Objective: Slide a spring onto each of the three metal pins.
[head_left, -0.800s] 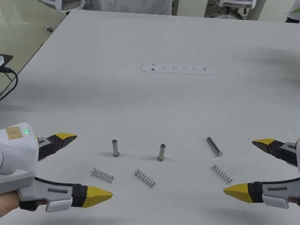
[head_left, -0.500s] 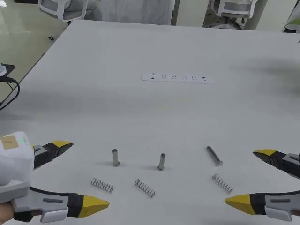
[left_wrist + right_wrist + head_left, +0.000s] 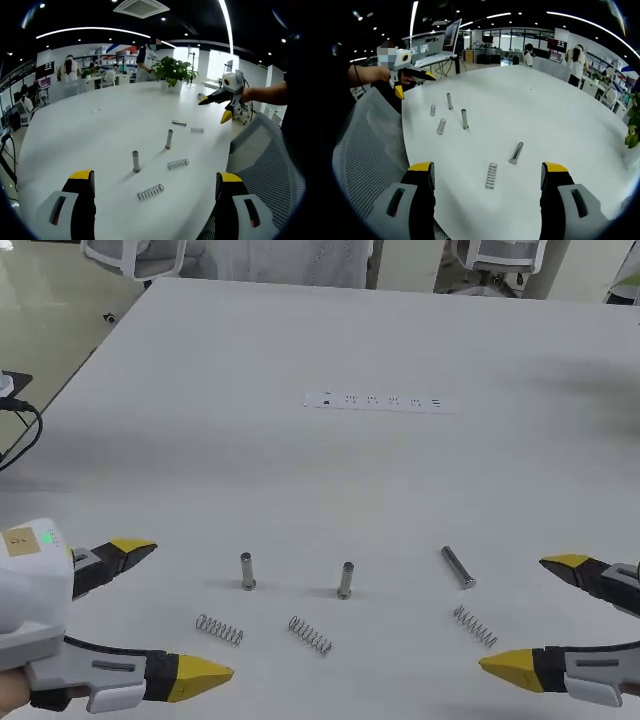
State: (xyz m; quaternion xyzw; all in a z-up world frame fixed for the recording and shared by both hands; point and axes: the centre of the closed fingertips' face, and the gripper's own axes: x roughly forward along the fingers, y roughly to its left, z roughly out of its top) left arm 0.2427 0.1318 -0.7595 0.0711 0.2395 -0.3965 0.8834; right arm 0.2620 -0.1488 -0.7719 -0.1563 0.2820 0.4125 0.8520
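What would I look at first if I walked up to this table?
Most likely the two yellow-tipped claws, the left claw and the right claw, both wide open at the near edge of the white table. Between them are three shiny pins: the left pin and middle pin stand up, and the right pin lies on its side. Closer to you lie the left spring, middle spring and right spring.

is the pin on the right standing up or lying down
Lying down: the right pin rests flat on the table, shaft along the surface.
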